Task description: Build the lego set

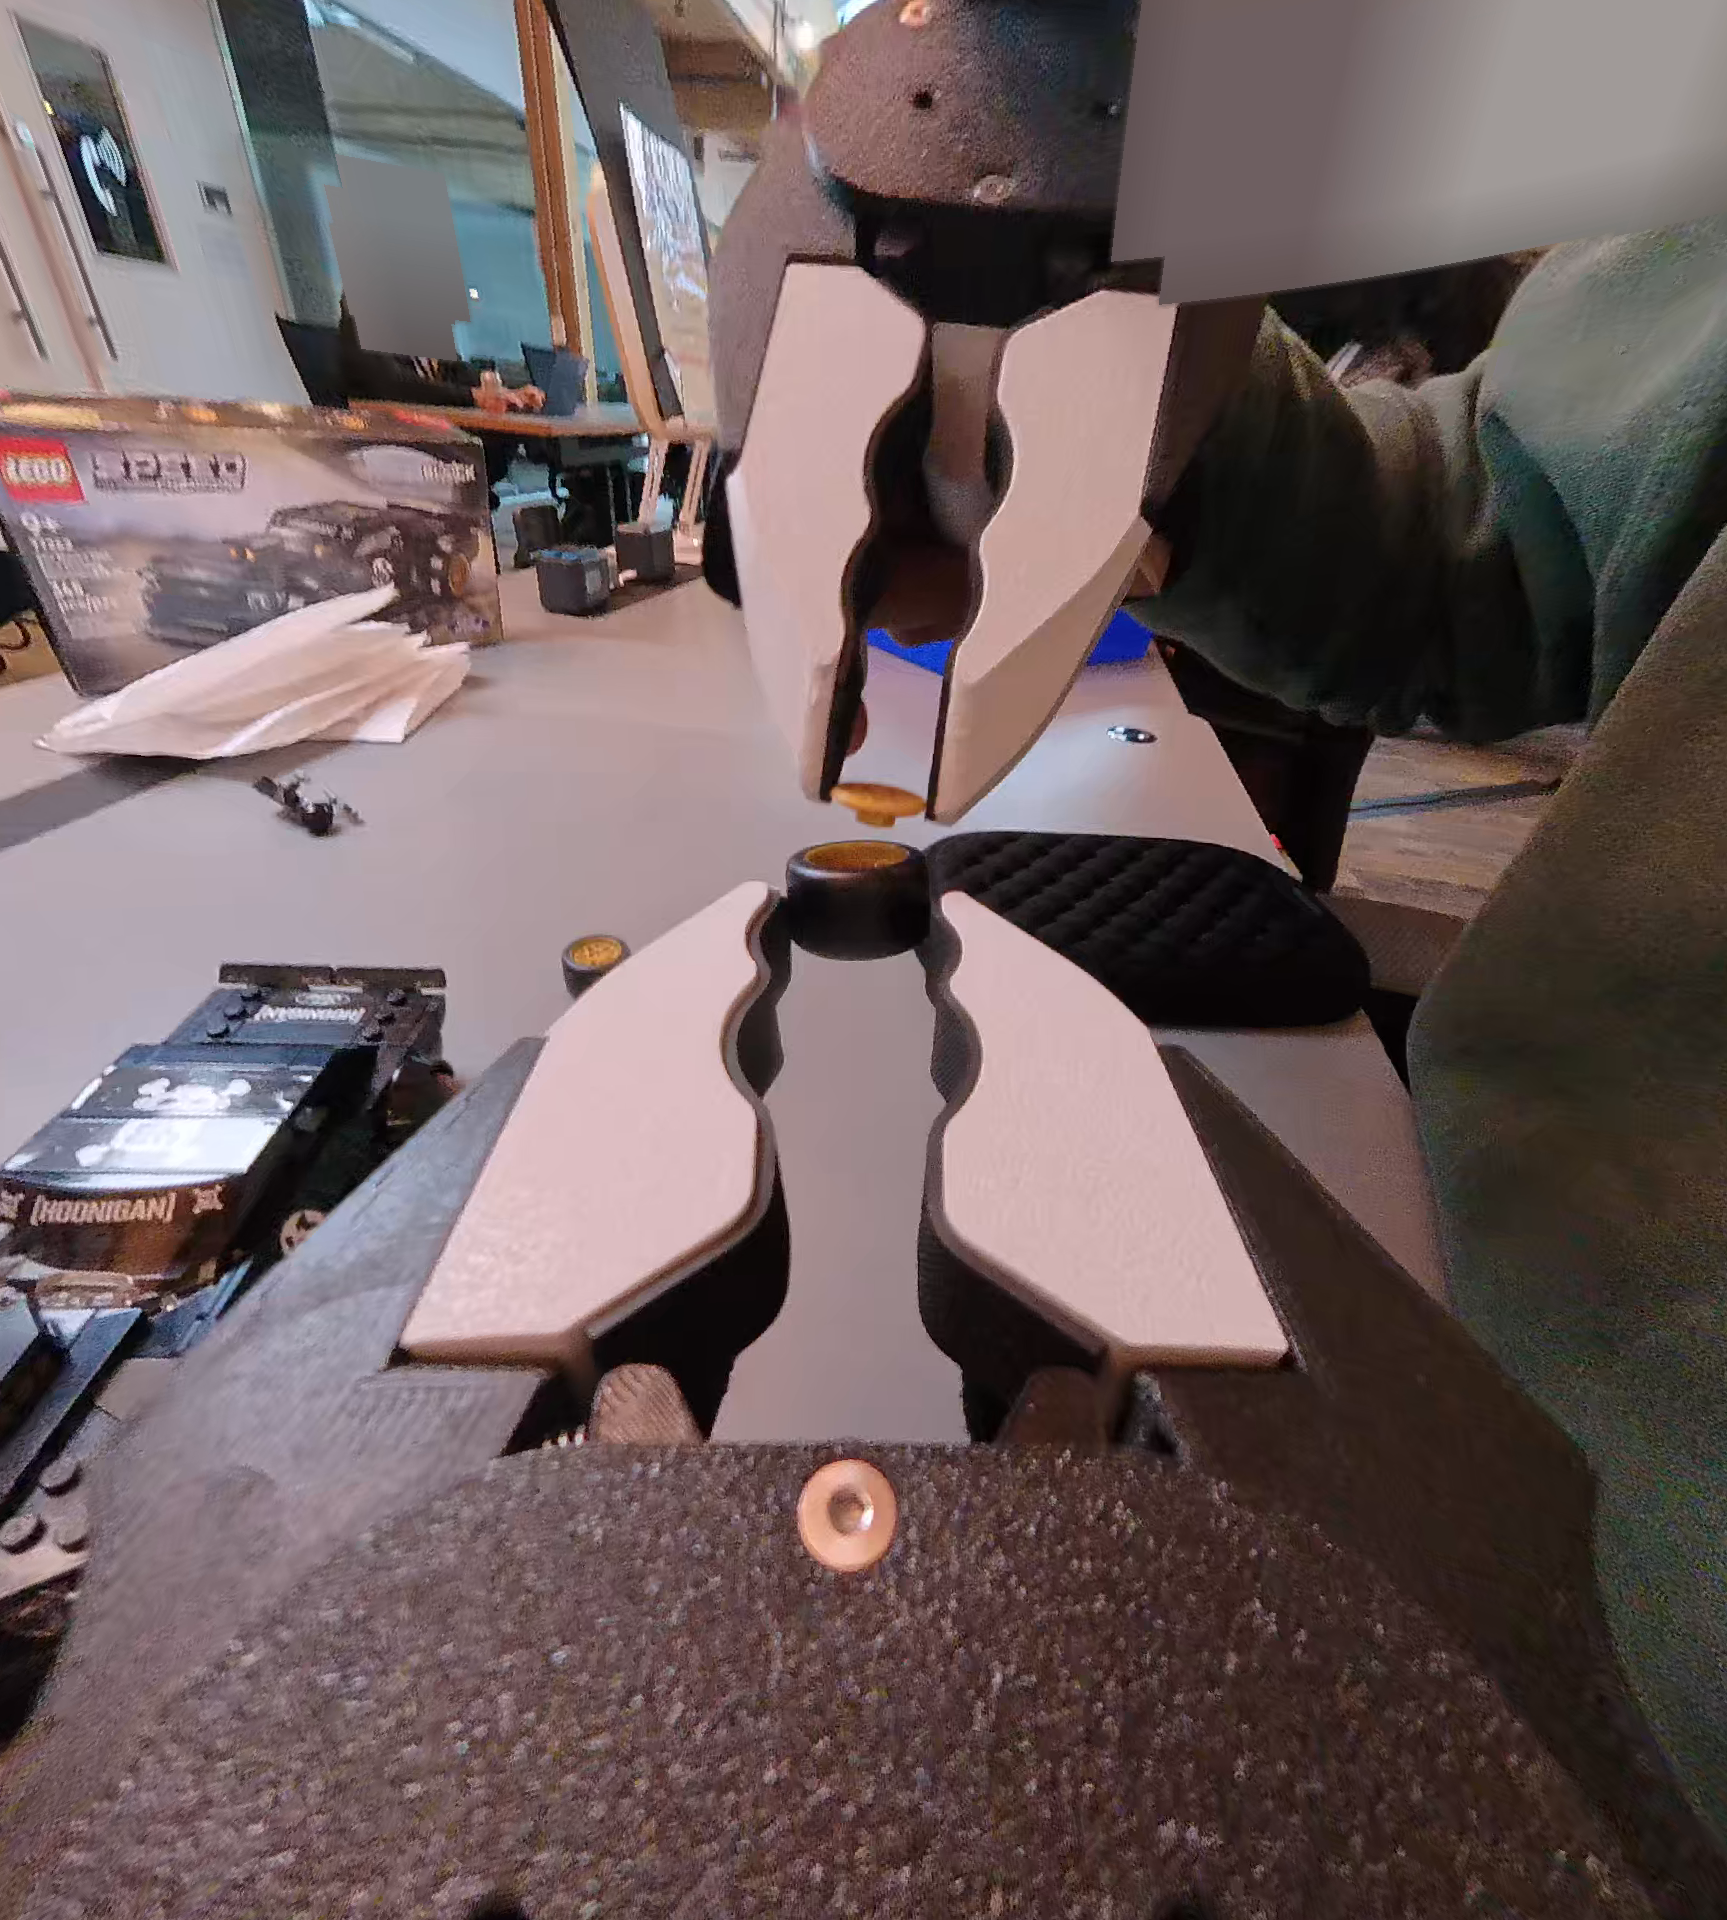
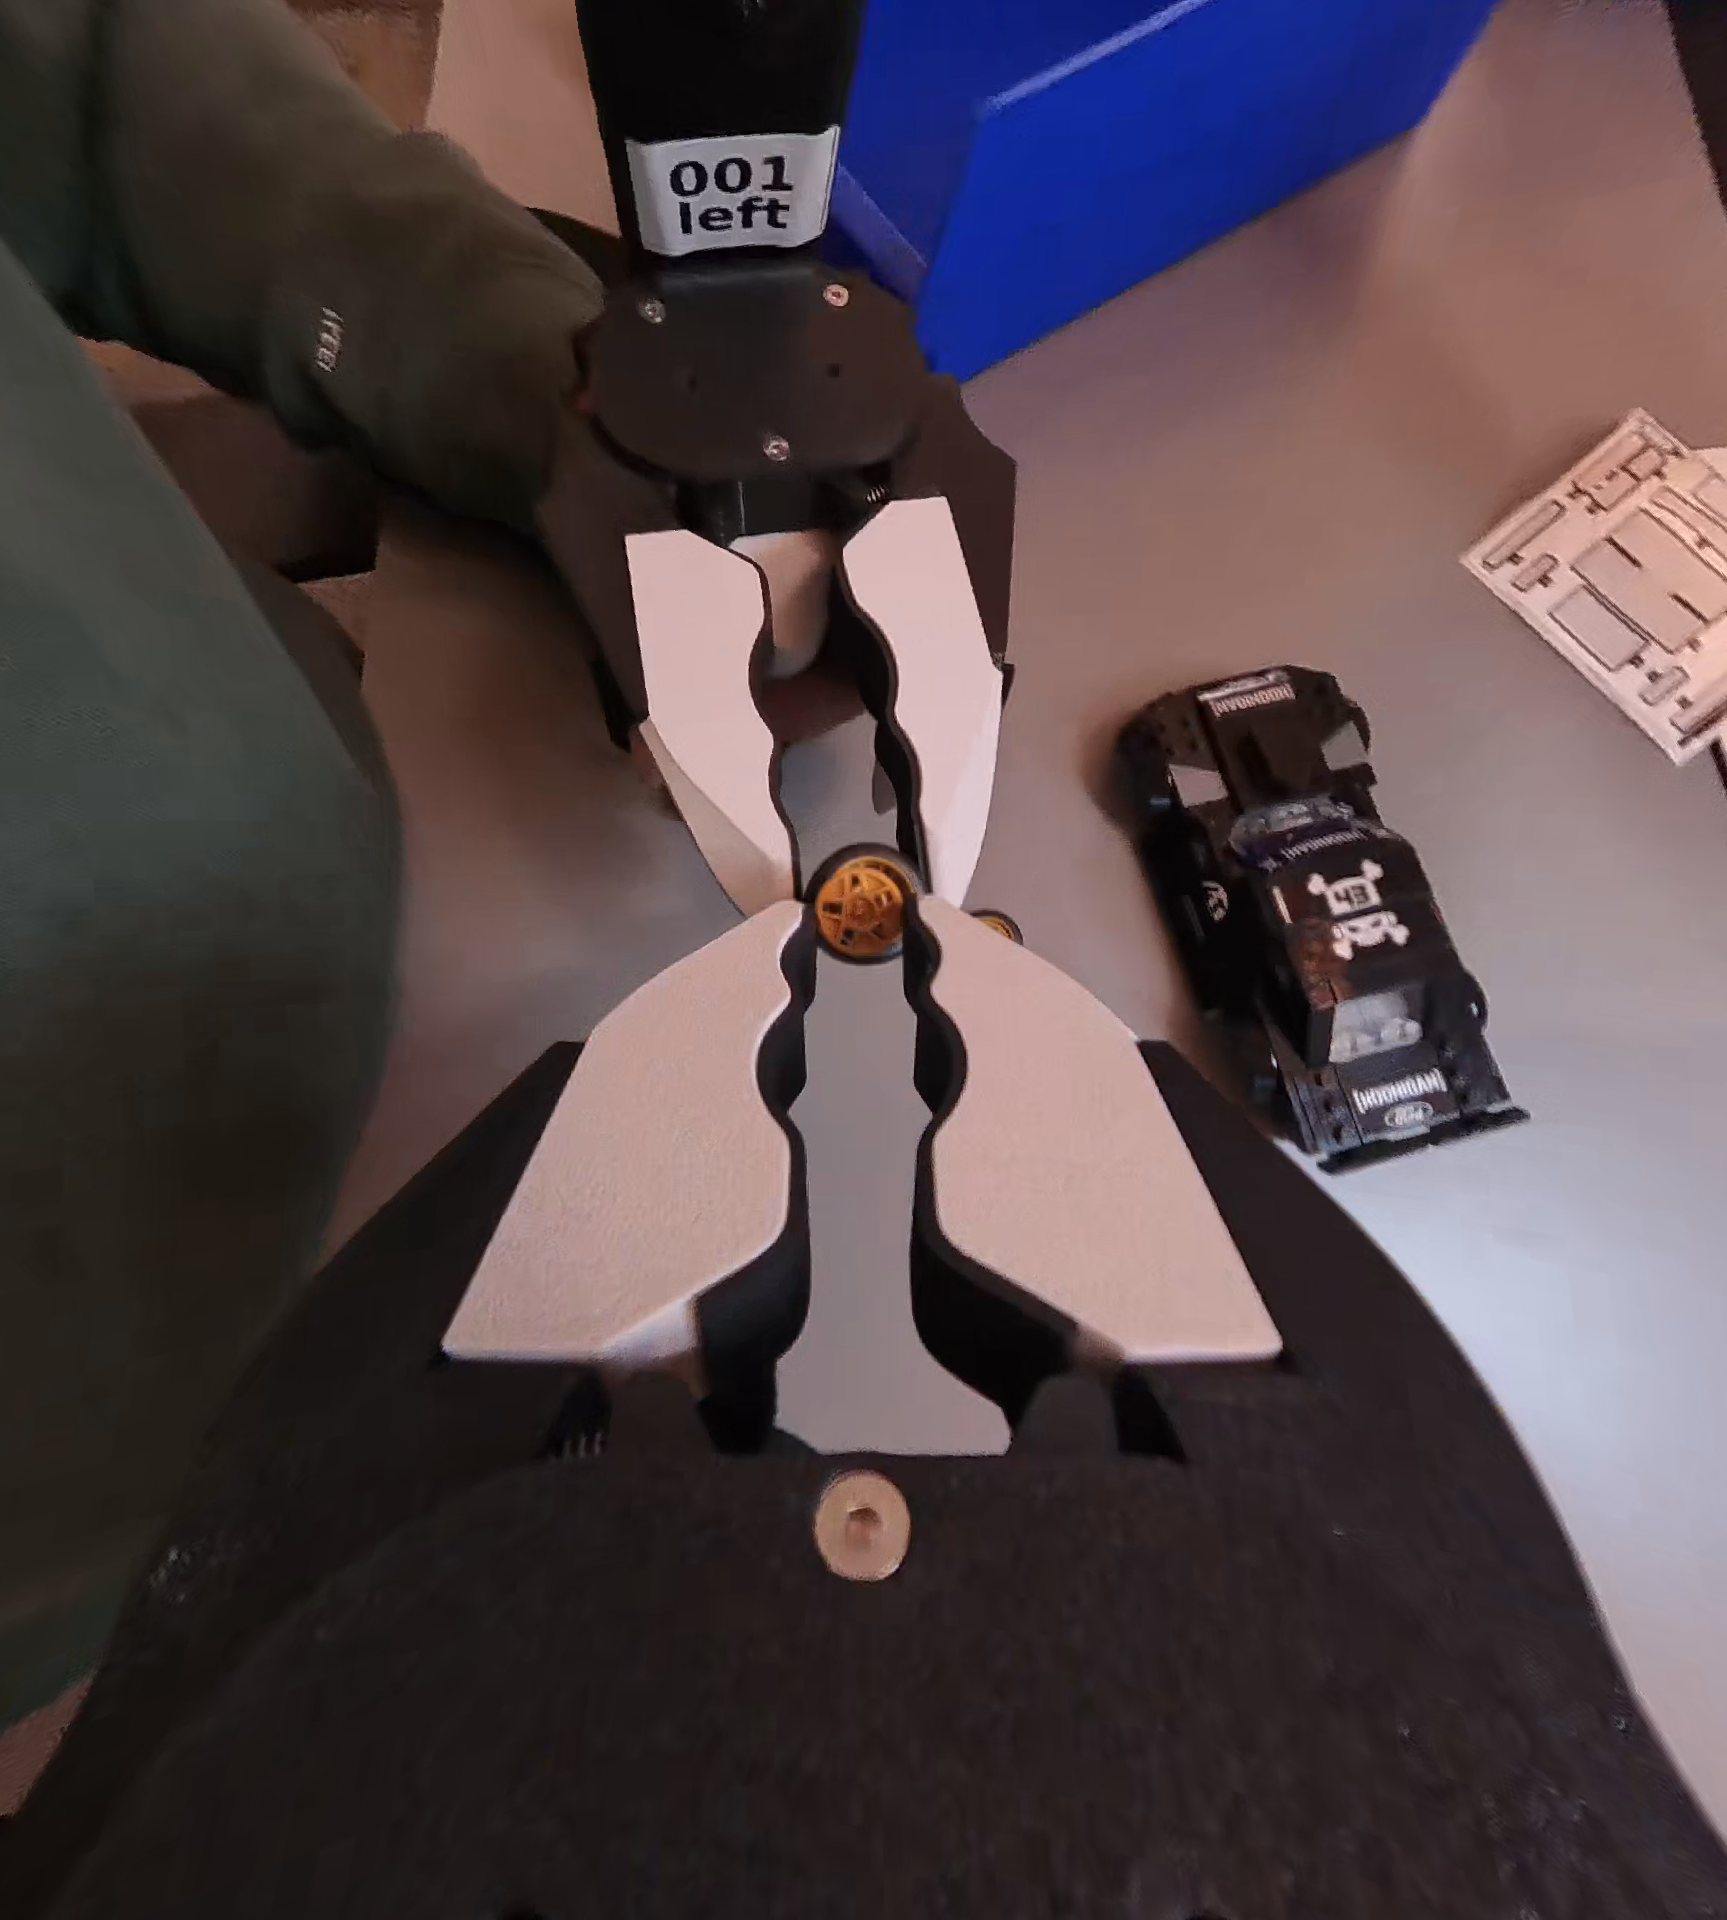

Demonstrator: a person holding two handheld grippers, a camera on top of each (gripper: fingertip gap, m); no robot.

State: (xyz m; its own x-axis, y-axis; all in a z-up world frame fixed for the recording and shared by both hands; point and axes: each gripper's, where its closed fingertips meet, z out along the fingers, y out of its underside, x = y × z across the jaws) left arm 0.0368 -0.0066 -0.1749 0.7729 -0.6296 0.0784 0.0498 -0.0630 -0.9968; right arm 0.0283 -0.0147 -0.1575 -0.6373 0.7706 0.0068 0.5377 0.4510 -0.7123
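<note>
Black car (image 2: 1326,914) beside gripped tyre (image 1: 857,899)

round black rubber tyre (image 1: 856,902) had a gold hub | flat round gold rim cap (image 1: 878,799) | brick-built car (image 2: 1326,914) was black with white skull prints | plastic bin (image 2: 1181,177) was blue | table (image 1: 578,748) was grey

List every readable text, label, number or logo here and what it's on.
Not transcribing writing; these things bear it:
Set box: logo and print.
Black car: white decals.
White label on left gripper handle: print.
Sticker sheet: nothing readable.
</note>
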